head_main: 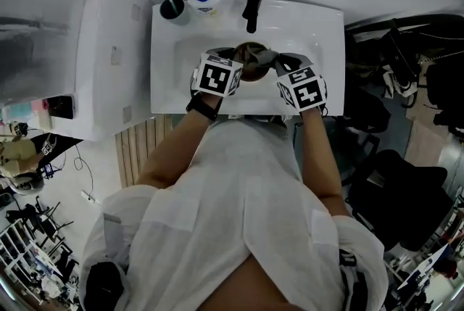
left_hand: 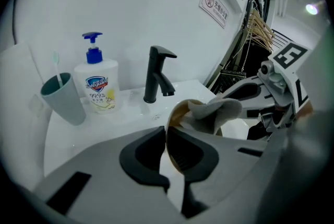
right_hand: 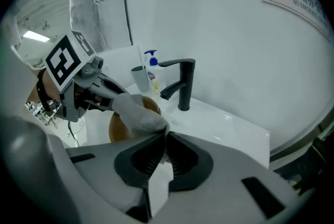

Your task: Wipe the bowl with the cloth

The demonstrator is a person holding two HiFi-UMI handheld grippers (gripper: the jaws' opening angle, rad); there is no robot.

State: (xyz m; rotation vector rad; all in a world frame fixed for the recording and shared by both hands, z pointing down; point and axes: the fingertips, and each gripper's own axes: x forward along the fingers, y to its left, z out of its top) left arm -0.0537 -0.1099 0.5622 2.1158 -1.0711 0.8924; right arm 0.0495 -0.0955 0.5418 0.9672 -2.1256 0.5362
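A brown wooden bowl [head_main: 253, 64] is held on edge over the white sink [head_main: 328, 56]. My left gripper [left_hand: 167, 139] is shut on the bowl's rim [left_hand: 176, 113]. A grey cloth [right_hand: 136, 112] drapes into the bowl's hollow [right_hand: 118, 128], pinched at one corner by my shut right gripper [right_hand: 164, 140]. The head view shows both grippers side by side above the basin, the left one [head_main: 233, 67] at the bowl's left and the right one [head_main: 278, 69] at its right. The cloth [left_hand: 214, 112] hangs over the bowl's upper edge.
A black tap [head_main: 253, 6] stands at the sink's back. A soap pump bottle [left_hand: 98, 84] and a grey-blue cup [left_hand: 62, 97] with a toothbrush sit at the back left corner. A white appliance [head_main: 101, 48] flanks the sink on the left; dark clutter [head_main: 406, 77] lies to the right.
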